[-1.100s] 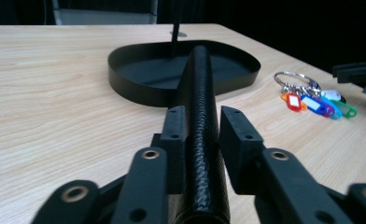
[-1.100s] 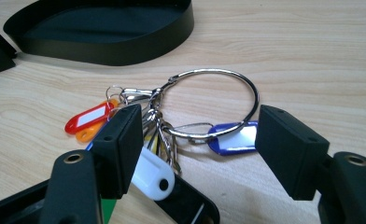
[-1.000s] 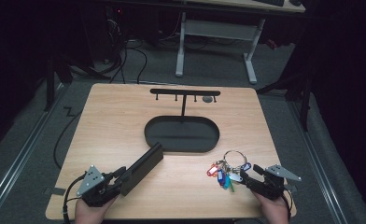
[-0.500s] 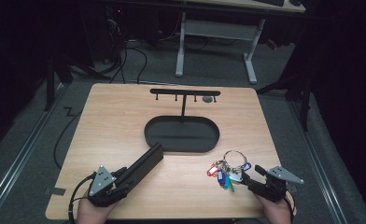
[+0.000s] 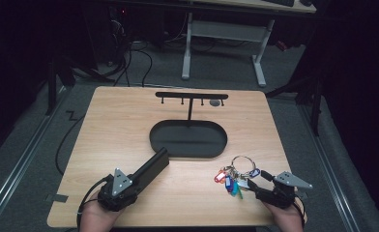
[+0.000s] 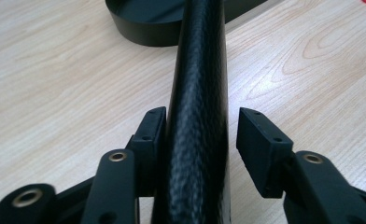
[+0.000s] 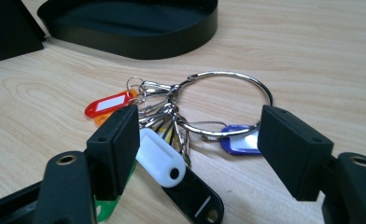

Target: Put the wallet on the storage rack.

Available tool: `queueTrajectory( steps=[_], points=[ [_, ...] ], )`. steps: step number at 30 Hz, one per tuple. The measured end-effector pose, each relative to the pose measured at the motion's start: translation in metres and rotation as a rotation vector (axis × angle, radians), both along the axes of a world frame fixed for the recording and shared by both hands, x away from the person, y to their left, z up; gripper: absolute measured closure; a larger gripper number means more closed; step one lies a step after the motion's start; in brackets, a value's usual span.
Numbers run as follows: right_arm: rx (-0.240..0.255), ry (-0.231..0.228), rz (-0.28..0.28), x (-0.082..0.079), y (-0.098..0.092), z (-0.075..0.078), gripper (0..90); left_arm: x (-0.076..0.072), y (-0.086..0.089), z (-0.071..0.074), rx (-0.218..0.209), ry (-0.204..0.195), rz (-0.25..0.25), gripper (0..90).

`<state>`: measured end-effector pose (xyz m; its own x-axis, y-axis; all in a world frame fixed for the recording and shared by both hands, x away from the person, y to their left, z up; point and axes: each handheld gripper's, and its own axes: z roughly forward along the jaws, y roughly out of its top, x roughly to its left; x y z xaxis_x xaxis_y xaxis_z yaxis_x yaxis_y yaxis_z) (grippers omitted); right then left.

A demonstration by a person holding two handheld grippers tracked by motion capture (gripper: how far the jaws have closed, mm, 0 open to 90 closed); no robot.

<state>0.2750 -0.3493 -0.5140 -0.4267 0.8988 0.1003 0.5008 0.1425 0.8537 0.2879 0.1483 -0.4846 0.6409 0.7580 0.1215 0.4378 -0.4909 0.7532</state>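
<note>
Your left tongs (image 5: 138,178) sit at the near left of the surface (image 5: 115,125), with the long black case (image 6: 197,102) lying between their jaws. In the left gripper view one pad (image 6: 153,135) rests against the case's side while the other (image 6: 260,149) stands clear with a gap, so the jaws, which have just been opening, are loose around the case rather than clamped on it. The case lies flat on the surface and points toward the black oval tray (image 5: 187,140), its far end just short of the tray's rim. Your right tongs (image 7: 197,154) stand wide at the near right, straddling the bunch of keys (image 7: 172,135) without pressing on it. The big metal ring (image 7: 228,102) lies flat on the wood, with red, white, blue, green and black tags fanned around it. A black hook rack (image 5: 191,96) rises behind the tray.
</note>
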Motion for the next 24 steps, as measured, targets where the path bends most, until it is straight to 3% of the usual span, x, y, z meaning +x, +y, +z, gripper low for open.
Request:
queueTrajectory(
  steps=[5, 8, 11, 17, 24],
  points=[
    [0.001, 0.018, 0.013, 0.002, 0.002, 0.0, 30.3, 0.003, -0.006, 0.014, 0.067, -0.015, -0.016, 56.1],
    [0.003, 0.022, 0.026, 0.003, 0.003, 0.0, 30.5, 0.005, -0.008, 0.025, 0.125, -0.024, -0.029, 53.1],
    [0.007, 0.025, 0.031, 0.005, 0.004, 0.0, 30.6, 0.006, -0.012, 0.037, 0.156, -0.031, -0.048, 50.7],
    [0.009, 0.017, 0.034, 0.007, 0.009, 0.004, 30.7, 0.017, -0.015, 0.043, 0.182, 0.043, -0.073, 50.3],
    [0.022, 0.022, 0.034, 0.013, 0.009, 0.004, 30.9, 0.024, -0.026, 0.039, 0.246, 0.072, -0.09, 48.1]
  ],
)
